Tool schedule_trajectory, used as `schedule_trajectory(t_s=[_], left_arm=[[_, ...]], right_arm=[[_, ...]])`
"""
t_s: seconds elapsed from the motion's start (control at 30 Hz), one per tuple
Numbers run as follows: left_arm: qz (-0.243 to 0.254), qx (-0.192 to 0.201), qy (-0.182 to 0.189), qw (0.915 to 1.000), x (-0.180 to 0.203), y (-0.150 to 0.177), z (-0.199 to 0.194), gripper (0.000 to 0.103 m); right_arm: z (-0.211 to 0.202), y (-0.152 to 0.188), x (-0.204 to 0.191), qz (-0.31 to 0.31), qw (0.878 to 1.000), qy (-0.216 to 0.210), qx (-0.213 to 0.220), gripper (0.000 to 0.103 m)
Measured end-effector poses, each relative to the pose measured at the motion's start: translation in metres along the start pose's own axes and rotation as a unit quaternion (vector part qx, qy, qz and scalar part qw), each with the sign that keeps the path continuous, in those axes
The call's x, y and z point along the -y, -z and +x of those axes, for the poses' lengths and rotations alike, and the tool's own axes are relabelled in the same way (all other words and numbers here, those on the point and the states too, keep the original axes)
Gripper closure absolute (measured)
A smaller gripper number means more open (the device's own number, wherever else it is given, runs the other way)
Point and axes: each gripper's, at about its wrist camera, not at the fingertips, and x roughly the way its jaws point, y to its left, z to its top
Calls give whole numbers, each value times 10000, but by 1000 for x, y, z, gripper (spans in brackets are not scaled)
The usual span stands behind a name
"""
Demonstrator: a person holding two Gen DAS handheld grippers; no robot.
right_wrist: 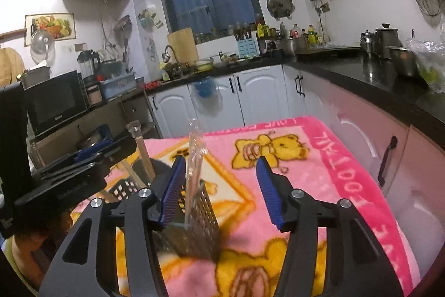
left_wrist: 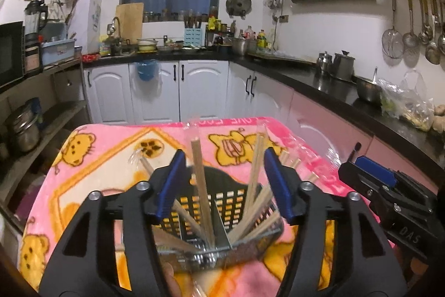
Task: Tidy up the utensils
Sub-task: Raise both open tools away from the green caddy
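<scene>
A black perforated utensil basket stands on a pink cartoon-bear blanket and holds several wrapped wooden chopsticks that lean outward. My left gripper is open just above the basket, its blue pads on either side of the chopsticks, holding nothing. In the right wrist view the basket sits at lower left with a wrapped chopstick upright in it. My right gripper is open and empty, its left pad close beside that chopstick. A few more wrapped chopsticks lie on the blanket behind the basket.
The blanket covers a small table. White cabinets and a black L-shaped counter with pots run behind and to the right. A shelf with a microwave stands on the left.
</scene>
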Motion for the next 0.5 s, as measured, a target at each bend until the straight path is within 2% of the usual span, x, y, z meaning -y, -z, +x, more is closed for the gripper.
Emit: schedule_trajectory(t_s=[0.27,0.33,0.43,0.5], left_arm=[[-148,-35,300,9994,6,5,-21,26],[-140,-29,346,9993,10,8,-28,20],[-124,1,381,9992,14,12,-37,11],[-46,43,305,9995,18,16,-42,11]], right_arm=[[-24,5,6,-59,9999,-9,-121,34],[-31,7,5,-93,9999,-10,-107,28],[-40,10,4,-242,9996,42,-104,25],[-43,12,3,-301,9994,90,-143,22]])
